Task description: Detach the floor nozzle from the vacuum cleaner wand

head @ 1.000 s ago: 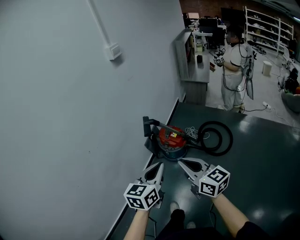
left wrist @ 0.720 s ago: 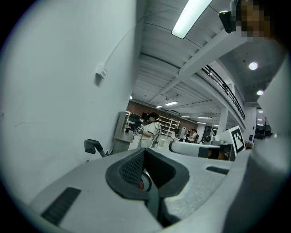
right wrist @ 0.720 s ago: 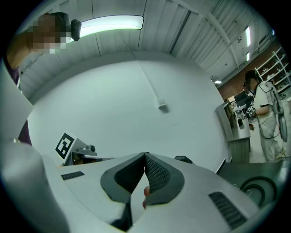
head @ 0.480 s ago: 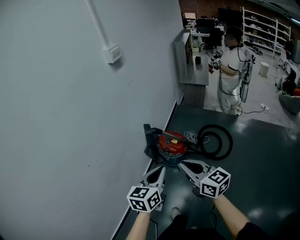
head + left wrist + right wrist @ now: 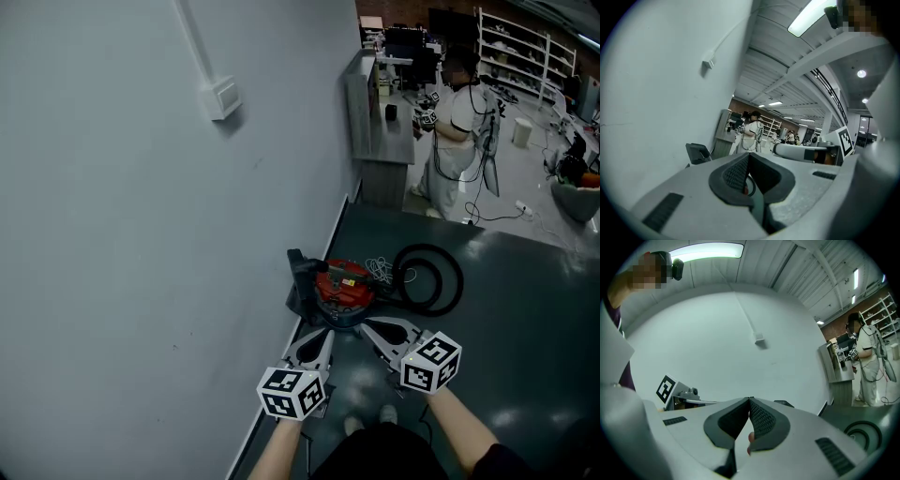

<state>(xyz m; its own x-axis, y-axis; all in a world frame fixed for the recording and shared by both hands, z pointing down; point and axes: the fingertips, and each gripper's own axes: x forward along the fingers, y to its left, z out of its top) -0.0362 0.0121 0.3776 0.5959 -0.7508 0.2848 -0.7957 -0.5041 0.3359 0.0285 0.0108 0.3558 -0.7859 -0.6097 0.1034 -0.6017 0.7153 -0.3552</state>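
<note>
**Two shut, empty tools held near a red vacuum cleaner on the floor**

The left tool (image 5: 317, 336) and the right tool (image 5: 367, 325) both have their jaws pressed together with nothing between them. Their cubes (image 5: 291, 392) carry black-and-white square markers. Just beyond the tips, the red vacuum cleaner (image 5: 342, 286) sits on the dark floor (image 5: 506, 319). Its yellow label (image 5: 348, 279) is too small to read. The black floor nozzle (image 5: 299, 269) stands at the cleaner's left, by the foot of the grey wall (image 5: 141, 234), and the black hose (image 5: 429, 278) coils to its right. Far off, a person (image 5: 455, 141) stands beside a grey cabinet (image 5: 375, 122).
</note>
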